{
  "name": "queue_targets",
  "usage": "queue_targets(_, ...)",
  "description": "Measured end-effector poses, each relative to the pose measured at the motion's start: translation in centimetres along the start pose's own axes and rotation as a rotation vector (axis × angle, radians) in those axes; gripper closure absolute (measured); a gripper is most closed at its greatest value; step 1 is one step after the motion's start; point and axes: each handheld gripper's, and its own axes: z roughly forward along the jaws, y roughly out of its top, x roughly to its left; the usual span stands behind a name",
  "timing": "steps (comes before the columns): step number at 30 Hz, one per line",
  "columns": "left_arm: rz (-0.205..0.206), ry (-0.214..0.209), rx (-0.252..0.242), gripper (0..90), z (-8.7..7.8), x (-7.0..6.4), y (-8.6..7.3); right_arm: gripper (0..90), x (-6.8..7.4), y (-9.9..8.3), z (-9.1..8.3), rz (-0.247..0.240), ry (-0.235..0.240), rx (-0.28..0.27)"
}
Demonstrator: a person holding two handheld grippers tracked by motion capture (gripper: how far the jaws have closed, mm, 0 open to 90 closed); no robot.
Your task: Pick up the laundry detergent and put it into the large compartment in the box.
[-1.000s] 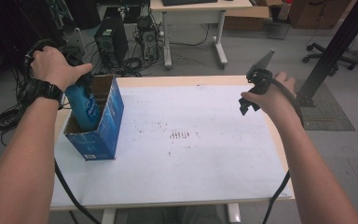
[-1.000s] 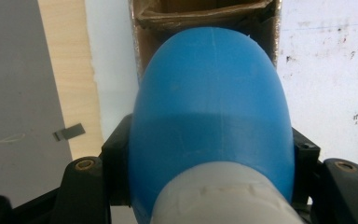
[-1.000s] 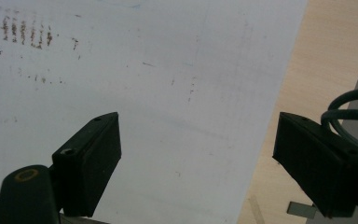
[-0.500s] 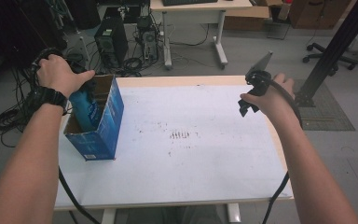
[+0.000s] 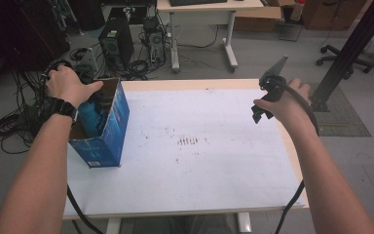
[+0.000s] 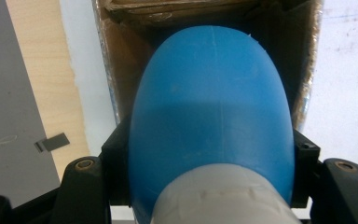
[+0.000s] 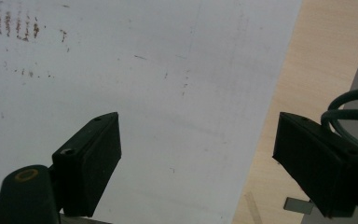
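At the left of the high view, the blue plastic bottle with a pale cap [image 5: 91, 117] is seen standing inside the open blue cardboard box [image 5: 108, 134], which rests near the left edge of the white-topped table [image 5: 204, 165]. The bottle is gripped by the left tongs [image 6: 209, 154]: in the left gripper view the black jaws are pressed against both sides of its rounded blue body, with the brown inner walls of the box seen beyond it. The left hand [image 5: 68, 85] is held directly over the box opening.

Compared with a second ago, the bottle has been lowered; it then stood well above the box rim, and now only a small part is seen above the cardboard. The insertion is therefore judged nearly complete, and release of the bottle appears to be the step that remains.

At the right of the high view, the right tongs [image 5: 263, 105] are held above the table's right edge, well apart from the box, much as before. In the right gripper view the jaws stand wide apart, with nothing between them but the bare white surface and the wooden table edge.
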Motion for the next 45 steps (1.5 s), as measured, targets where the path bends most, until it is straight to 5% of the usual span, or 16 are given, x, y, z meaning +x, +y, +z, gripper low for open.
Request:
queue_targets(27,0.015,-0.018,0.03,37.6,4.2,-0.4,0.4,14.9,-0.1,-0.2,0.1,-0.004,-0.001,0.002)
queue_targets(45,0.021,-0.019,0.032,37.3,4.9,0.1,0.2,14.9,-0.2,-0.3,0.3,-0.005,0.005,0.001)
